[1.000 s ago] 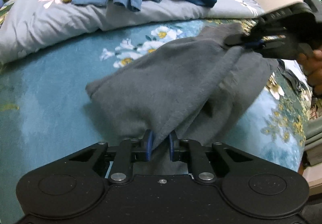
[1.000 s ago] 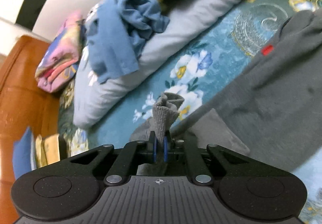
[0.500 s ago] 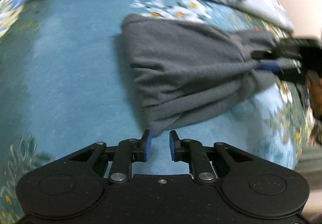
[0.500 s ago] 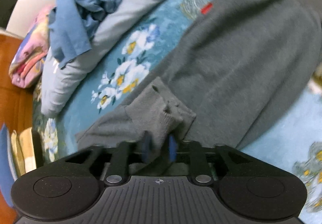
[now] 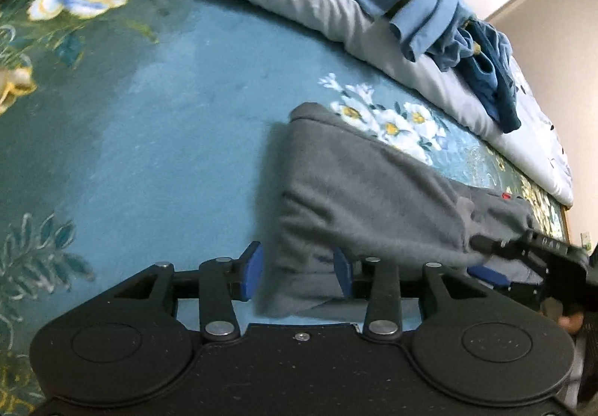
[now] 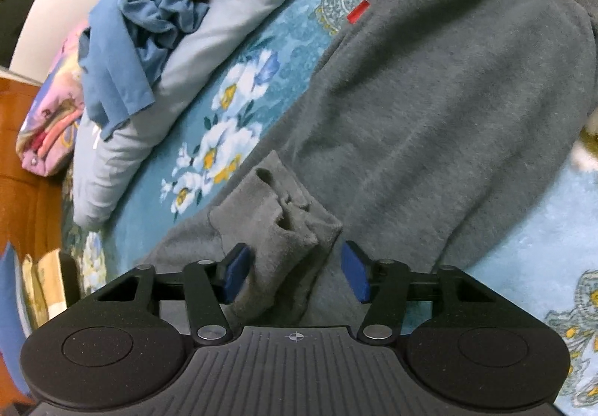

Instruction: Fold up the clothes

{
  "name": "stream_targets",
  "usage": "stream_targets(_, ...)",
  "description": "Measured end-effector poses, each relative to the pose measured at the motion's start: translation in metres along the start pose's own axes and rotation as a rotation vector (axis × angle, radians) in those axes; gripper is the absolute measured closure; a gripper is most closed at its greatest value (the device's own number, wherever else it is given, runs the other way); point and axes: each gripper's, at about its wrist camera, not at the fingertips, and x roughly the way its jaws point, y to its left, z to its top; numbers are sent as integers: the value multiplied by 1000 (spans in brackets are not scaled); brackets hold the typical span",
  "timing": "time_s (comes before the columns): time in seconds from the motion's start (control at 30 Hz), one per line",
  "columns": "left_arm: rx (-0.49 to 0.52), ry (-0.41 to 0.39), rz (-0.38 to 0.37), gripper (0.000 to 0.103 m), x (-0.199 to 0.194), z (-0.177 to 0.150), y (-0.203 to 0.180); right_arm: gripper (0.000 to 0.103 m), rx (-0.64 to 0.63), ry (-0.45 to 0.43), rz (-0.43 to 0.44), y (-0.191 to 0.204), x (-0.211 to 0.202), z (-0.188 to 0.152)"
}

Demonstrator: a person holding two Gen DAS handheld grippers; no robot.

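Note:
A grey fleece garment (image 5: 358,199) lies folded on the blue floral bedspread (image 5: 157,124); it fills much of the right wrist view (image 6: 448,109), with a small red tag (image 6: 358,11). My left gripper (image 5: 297,270) is open, its jaws wide on either side of the garment's near corner, which lies loose between them. My right gripper (image 6: 295,276) is open over the ribbed cuff (image 6: 276,203), which lies flat on the garment. The right gripper also shows at the right edge of the left wrist view (image 5: 530,251).
A folded pale grey quilt (image 5: 336,5) runs along the far side with a heap of blue clothes (image 5: 441,19) on it; the heap also shows in the right wrist view (image 6: 142,27). A pink patterned bundle (image 6: 52,109) and a wooden headboard (image 6: 18,214) are at the left.
Both grippers held the grey garment up a second ago. They have lowered it onto the bed and opened, so the corner and the cuff now lie loose.

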Motion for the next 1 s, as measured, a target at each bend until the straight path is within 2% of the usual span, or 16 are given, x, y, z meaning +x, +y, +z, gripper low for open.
stream_targets(0.07, 33, -14, -4, 64, 2, 4, -16, 57, 17, -10, 20, -5, -8, 1)
stream_targets(0.17, 102, -31, -37, 60, 11, 10, -47, 53, 40, -78, 39, -15, -35, 4)
stream_targets(0.2, 119, -30, -56, 59, 15, 13, -59, 53, 46, -110, 18, -22, -46, 5)
stream_targets(0.27, 140, -2, -96, 57, 29, 15, -84, 47, 57, -177, -33, -36, -67, 7)
stream_targets(0.33, 162, 25, -137, 54, 44, 17, -110, 35, 122, -243, -92, -62, -85, 12)
stream_targets(0.43, 239, 43, -175, 53, 64, 16, -152, 32, 264, -322, -135, -109, -105, 21)
stream_targets(0.47, 271, 46, -174, 53, 70, 14, -164, 27, 303, -341, -135, -123, -109, 25)
stream_targets(0.5, 286, 55, -170, 53, 77, 11, -172, 17, 339, -359, -134, -136, -112, 30)
stream_targets(0.53, 301, 64, -166, 53, 84, 8, -180, 16, 360, -368, -123, -148, -113, 35)
stream_targets(0.67, 304, 103, -100, 53, 111, -4, -192, 14, 388, -381, -84, -183, -109, 54)
stream_targets(0.77, 270, 134, -56, 53, 126, -9, -186, 14, 370, -365, -61, -197, -100, 66)
stream_targets(0.9, 242, 145, -22, 51, 137, -10, -185, 12, 362, -343, -10, -211, -85, 78)
stream_targets(1.0, 233, 150, -8, 46, 142, -10, -188, 13, 365, -360, 47, -215, -80, 83)
